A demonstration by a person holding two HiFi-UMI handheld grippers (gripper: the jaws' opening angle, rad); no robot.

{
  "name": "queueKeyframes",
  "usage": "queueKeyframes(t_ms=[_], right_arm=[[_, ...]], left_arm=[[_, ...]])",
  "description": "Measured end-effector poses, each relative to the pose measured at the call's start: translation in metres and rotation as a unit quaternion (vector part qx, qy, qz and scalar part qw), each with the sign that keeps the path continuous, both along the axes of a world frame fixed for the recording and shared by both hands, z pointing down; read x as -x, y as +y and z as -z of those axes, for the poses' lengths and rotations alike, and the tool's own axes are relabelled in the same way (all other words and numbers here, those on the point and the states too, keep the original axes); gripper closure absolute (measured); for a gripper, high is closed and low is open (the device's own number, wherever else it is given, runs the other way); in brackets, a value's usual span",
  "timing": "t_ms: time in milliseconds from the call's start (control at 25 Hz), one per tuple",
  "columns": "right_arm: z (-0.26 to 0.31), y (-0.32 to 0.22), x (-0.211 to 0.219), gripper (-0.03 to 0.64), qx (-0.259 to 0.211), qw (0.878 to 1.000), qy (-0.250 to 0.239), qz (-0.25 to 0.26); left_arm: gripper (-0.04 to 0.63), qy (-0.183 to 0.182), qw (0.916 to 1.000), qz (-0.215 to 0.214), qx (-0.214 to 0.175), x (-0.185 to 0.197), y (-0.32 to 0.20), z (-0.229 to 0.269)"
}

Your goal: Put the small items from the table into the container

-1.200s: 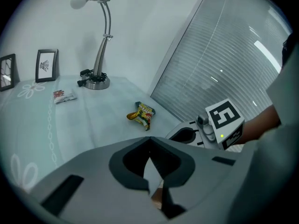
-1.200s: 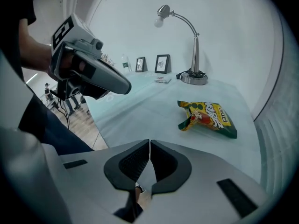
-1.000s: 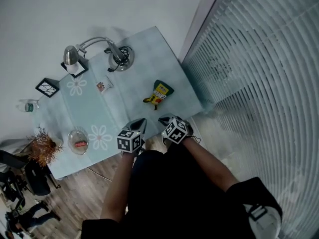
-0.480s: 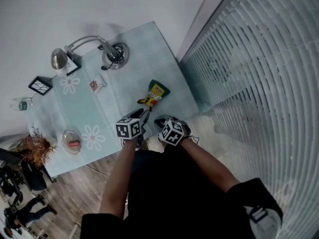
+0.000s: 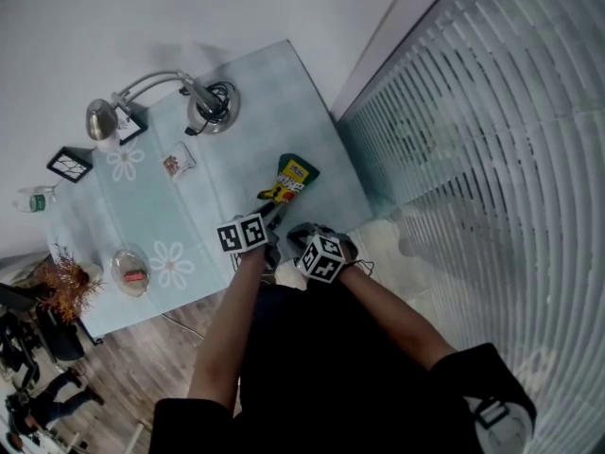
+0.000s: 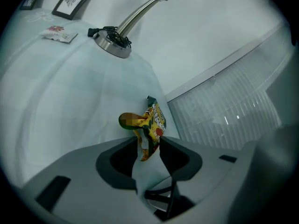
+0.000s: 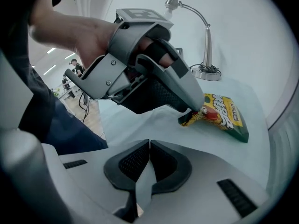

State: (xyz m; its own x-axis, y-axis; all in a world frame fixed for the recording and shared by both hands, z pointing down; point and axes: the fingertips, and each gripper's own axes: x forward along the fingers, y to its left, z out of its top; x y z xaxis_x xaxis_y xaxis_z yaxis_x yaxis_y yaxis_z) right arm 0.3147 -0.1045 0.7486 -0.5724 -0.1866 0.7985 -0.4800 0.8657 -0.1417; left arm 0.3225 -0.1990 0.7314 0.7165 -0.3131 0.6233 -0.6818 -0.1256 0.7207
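Note:
A yellow and green snack packet [image 5: 289,177] lies on the pale blue tablecloth near the right edge. My left gripper [image 5: 272,210] reaches down to the packet's near end. In the left gripper view its jaws [image 6: 148,143] are opening, with the packet's [image 6: 150,125] crumpled corner in the gap and no pad pressing on it. My right gripper [image 5: 297,231] hangs beside it at the table's front edge, shut on nothing [image 7: 149,146]. The right gripper view shows the left gripper [image 7: 189,107] touching the packet [image 7: 226,116]. A glass bowl [image 5: 117,270] with a red item in it stands at the front left.
A small white sachet [image 5: 175,164] lies mid-table. A desk lamp [image 5: 210,109] stands at the back, with a picture frame [image 5: 69,165] and a bottle [image 5: 33,199] to its left. A dried plant [image 5: 64,286] sits by the bowl. Window blinds [image 5: 492,159] run along the right.
My left gripper has moved forward and down from the table's front edge to the snack packet, and its jaws have gone from shut to wide. The right gripper stayed put.

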Motion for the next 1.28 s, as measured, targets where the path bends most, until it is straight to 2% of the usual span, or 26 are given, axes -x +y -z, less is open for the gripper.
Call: queueKeyframes(t_ms=[240, 440, 520, 560, 600, 800, 1080, 1280], right_arm=[[0.001, 0.001, 0.001, 0.588, 0.005, 1.000, -0.005, 0.007], [0.001, 0.003, 0.000, 0.588, 0.005, 1.000, -0.007, 0.010], [0.002, 0.003, 0.001, 0.588, 0.005, 1.000, -0.008, 0.011], [0.002, 0.002, 0.001, 0.588, 0.006, 1.000, -0.007, 0.011], [0.002, 0.002, 0.001, 0.588, 0.006, 1.000, -0.007, 0.011], [0.002, 0.002, 0.000, 0.588, 0.005, 1.000, -0.006, 0.010], [-0.002, 0.001, 0.000, 0.588, 0.002, 1.000, 0.002, 0.008], [0.000, -0.001, -0.004, 0.588, -0.004, 1.000, 0.014, 0.007]], left_arm=[[0.459, 0.070, 0.9949, 0.066, 0.031, -0.011, -0.013, 0.010], [0.460, 0.066, 0.9913, 0.104, 0.048, -0.006, -0.021, 0.000], [0.463, 0.068, 0.9903, 0.107, 0.057, -0.006, -0.021, -0.004], [0.493, 0.072, 0.9900, 0.107, 0.058, -0.006, -0.022, -0.004], [0.520, 0.074, 0.9901, 0.105, 0.056, -0.007, -0.023, -0.003], [0.569, 0.059, 0.9939, 0.086, 0.036, -0.007, -0.022, -0.001], [0.572, 0.063, 0.9935, 0.090, 0.028, 0.004, -0.023, 0.001], [0.572, 0.088, 0.9903, 0.106, 0.017, 0.019, -0.019, 0.017]])
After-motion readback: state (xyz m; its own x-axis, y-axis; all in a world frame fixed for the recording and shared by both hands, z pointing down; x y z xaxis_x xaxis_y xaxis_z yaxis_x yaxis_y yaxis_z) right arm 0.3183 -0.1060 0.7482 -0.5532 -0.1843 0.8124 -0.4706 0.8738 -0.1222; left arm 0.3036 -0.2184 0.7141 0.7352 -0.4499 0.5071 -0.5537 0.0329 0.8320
